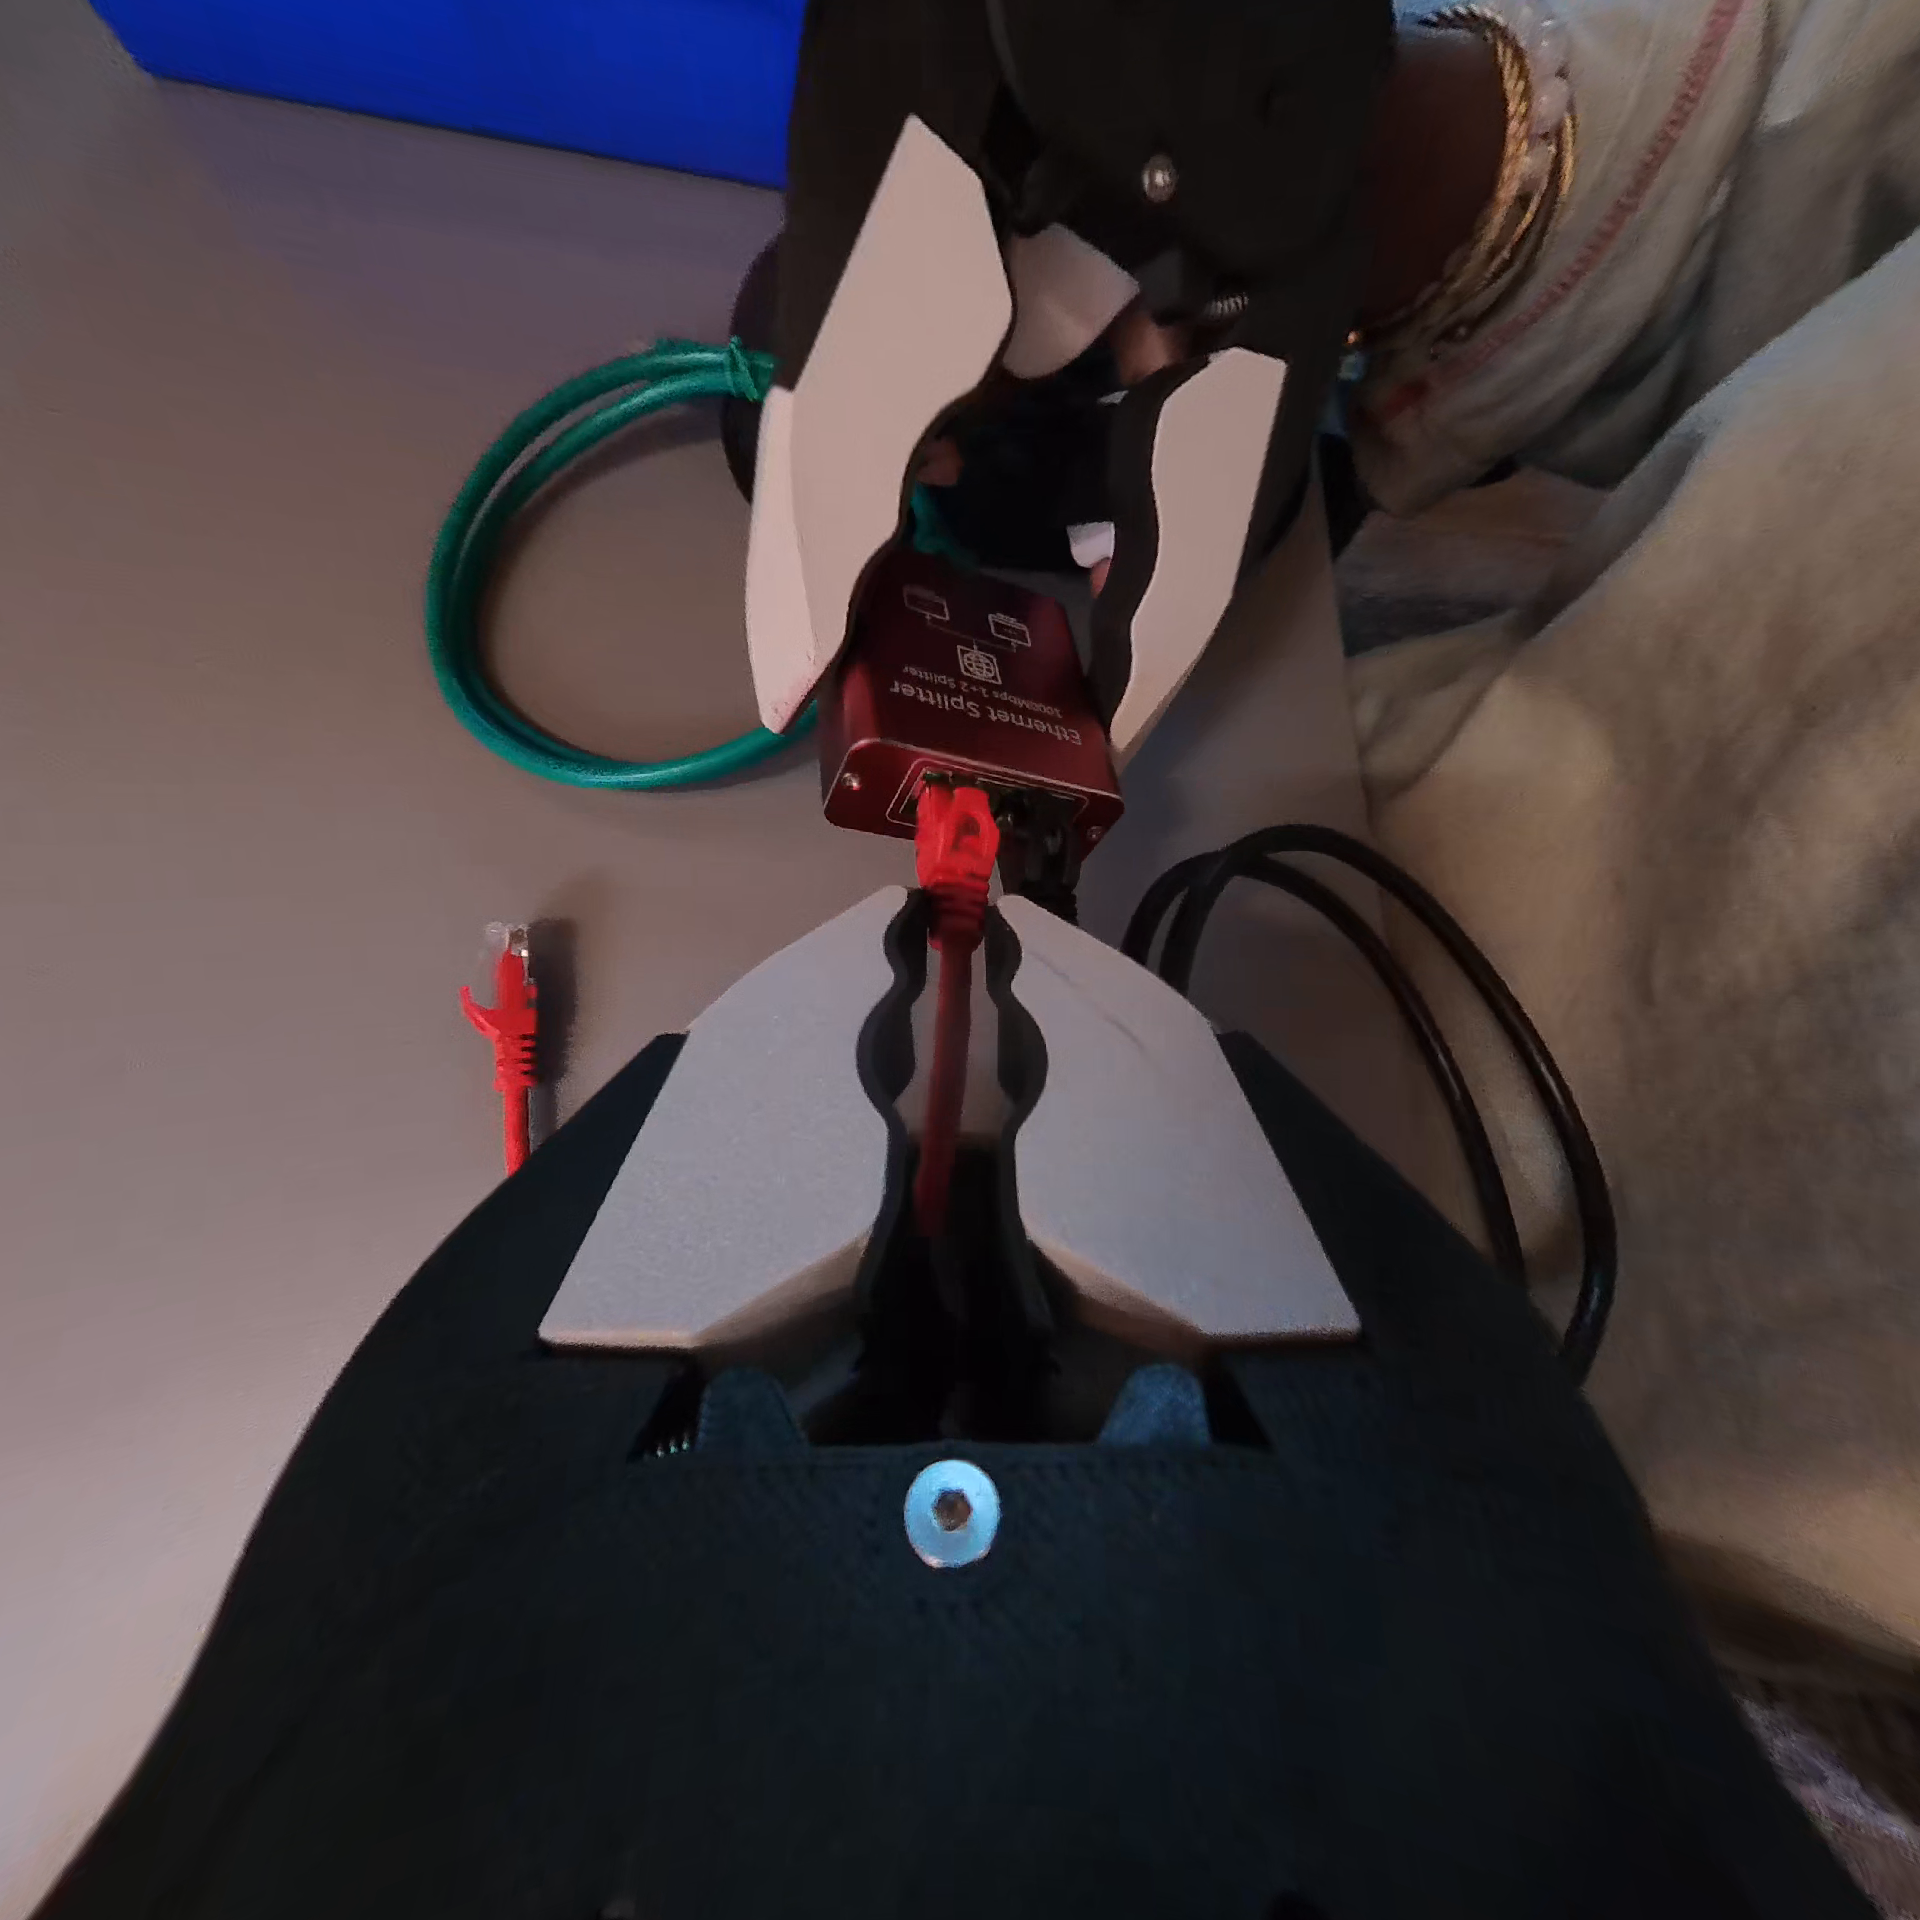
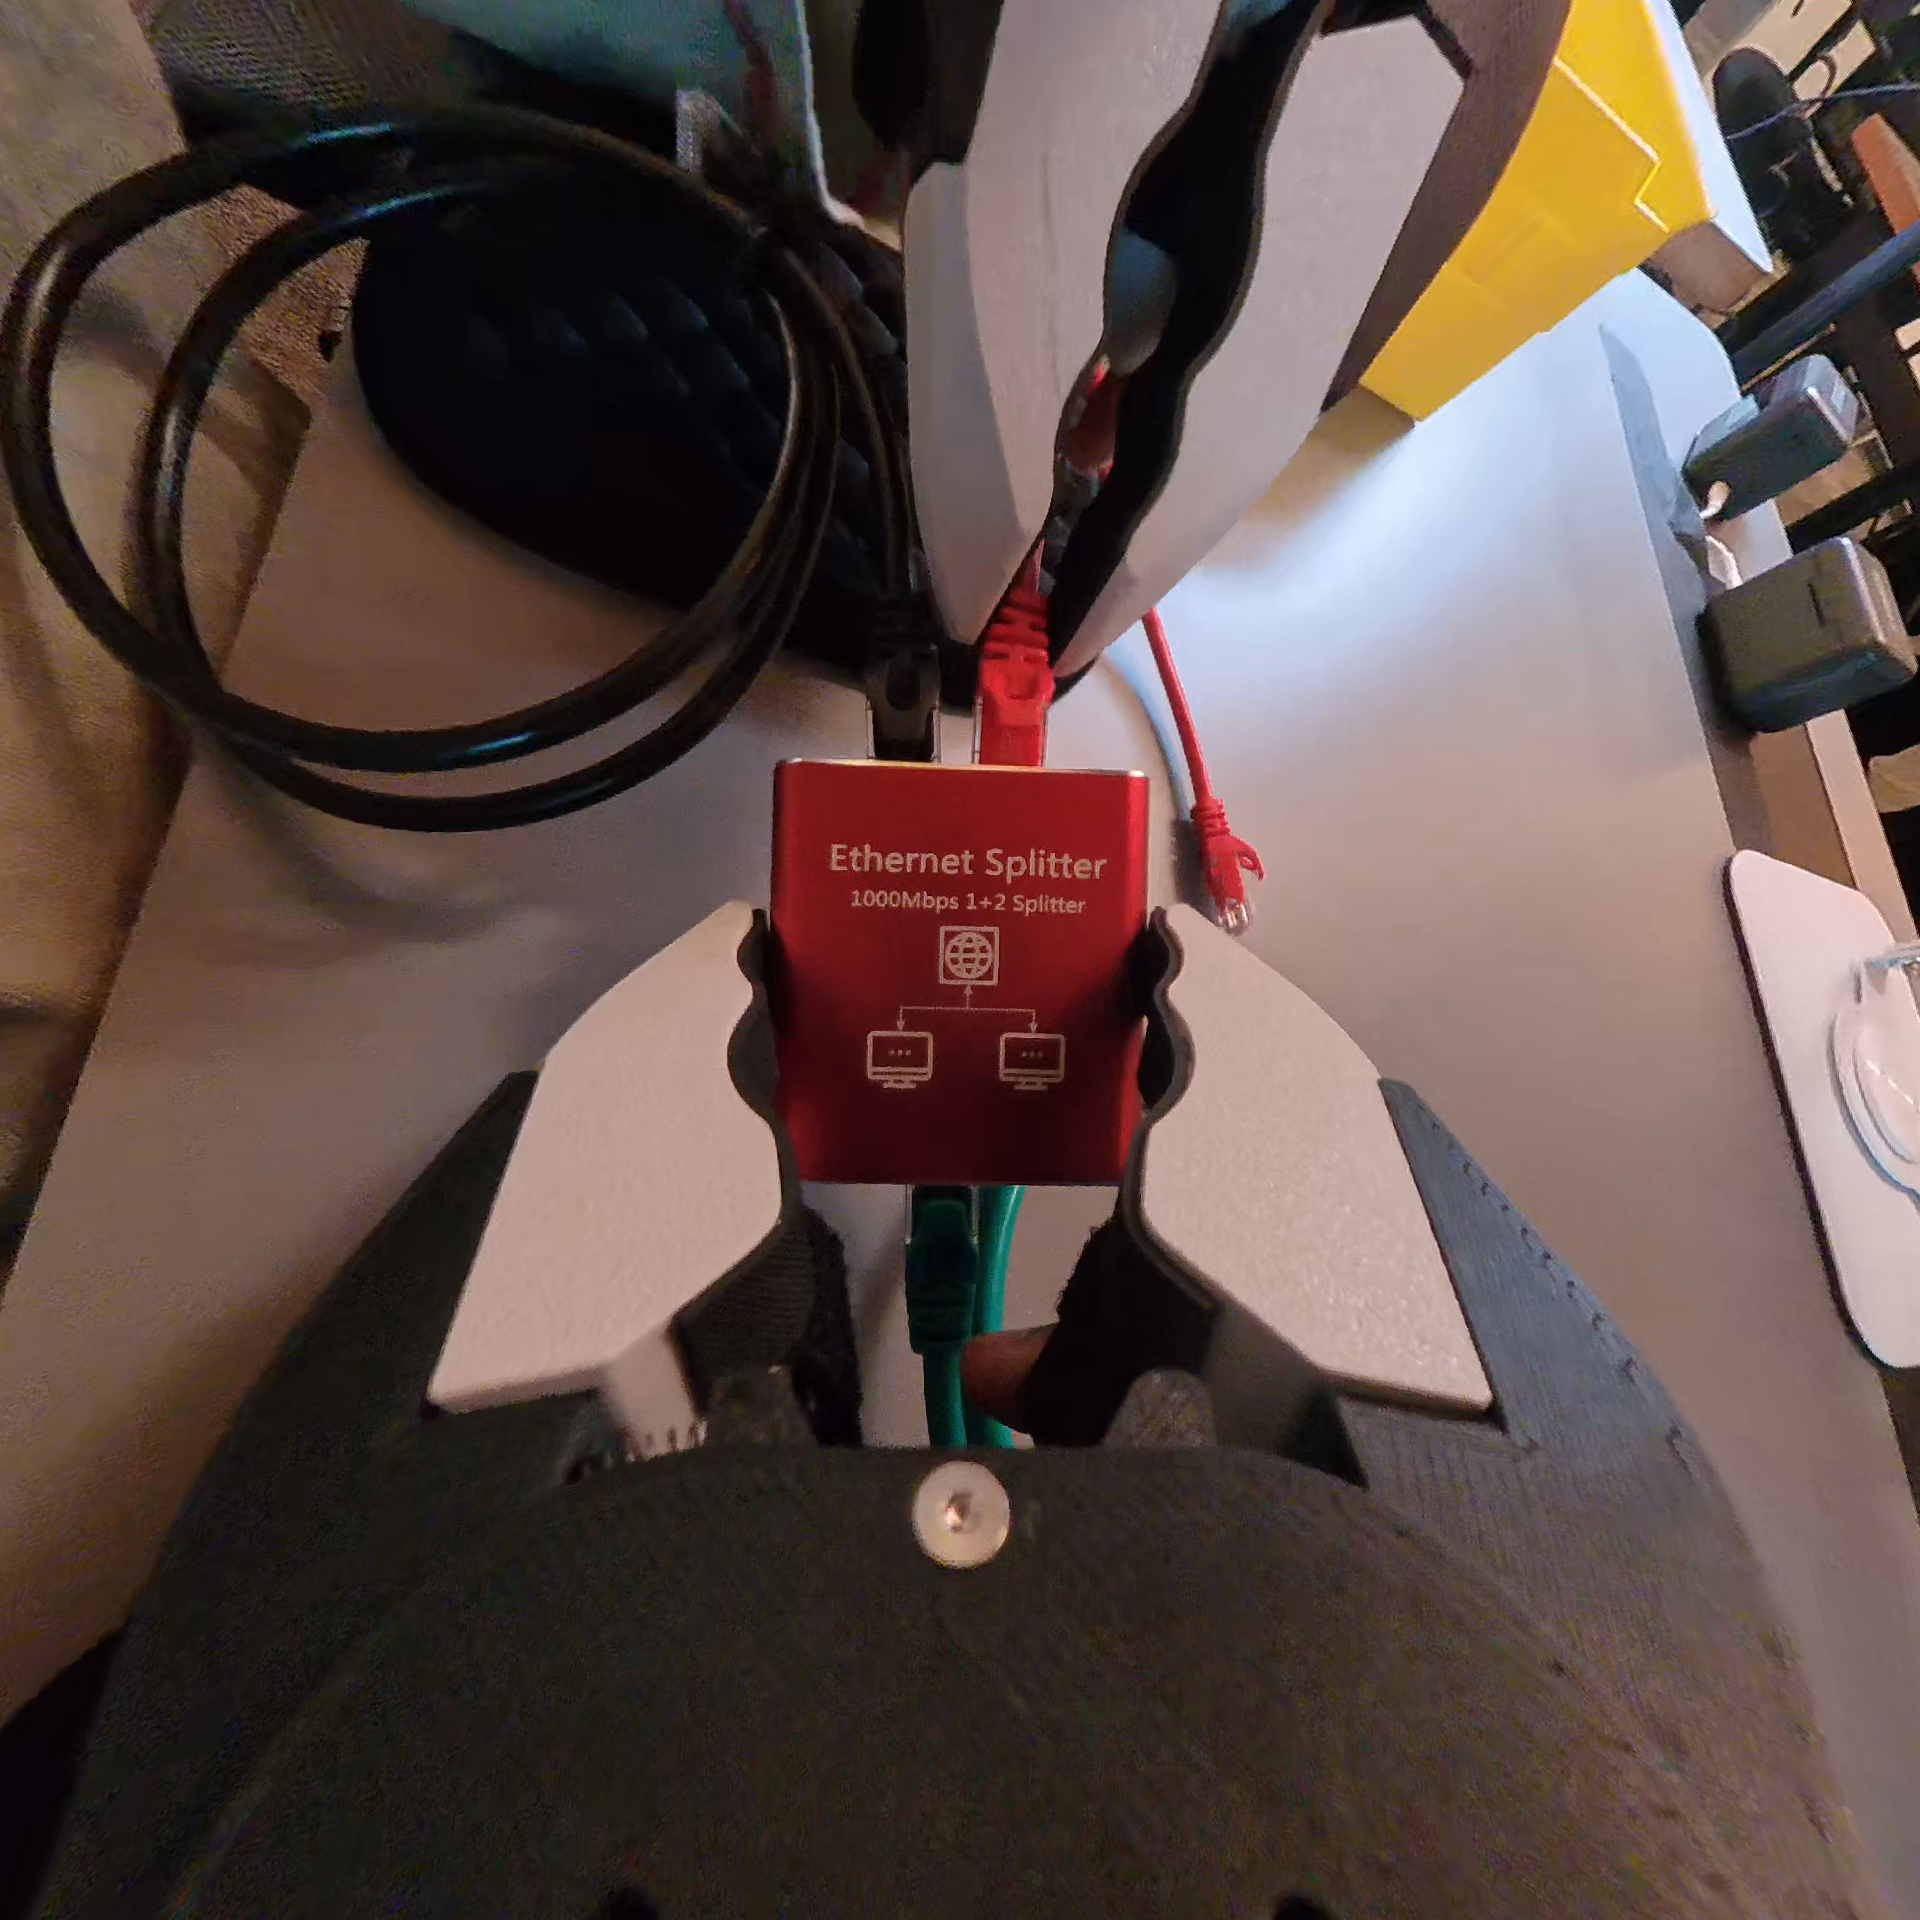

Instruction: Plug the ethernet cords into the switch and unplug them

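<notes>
Right tongs [image 2: 961, 1023]: clamped on the two sides of the red switch [image 2: 961, 977], holding it above the grey table [image 2: 1403, 727].
Left tongs [image 1: 948, 909]: pinched together on the red cord [image 1: 943, 1039] just behind its plug [image 1: 954, 836].
Switch position: between the two tools, near the table edge, with cloth [image 1: 1662, 727] just beside.
Done: red plug in one port of the two-port face; black cord [image 2: 902, 686] in the port beside it; green cord [image 2: 940, 1288] plugged into the opposite face.
Left: cannot tell whether the red plug is fully home, or going in or coming out; probably all the unplugging remains.
Loose end: other red plug [image 1: 509, 997] lying free on the table, apart from the switch.
Green coil [image 1: 540, 582]: resting on the table behind.
Switch axis: long axis in line with both tools, two-port face toward the left tongs, single-port face toward the right.
Red cord axis: straight along the same line, into the port.
</notes>
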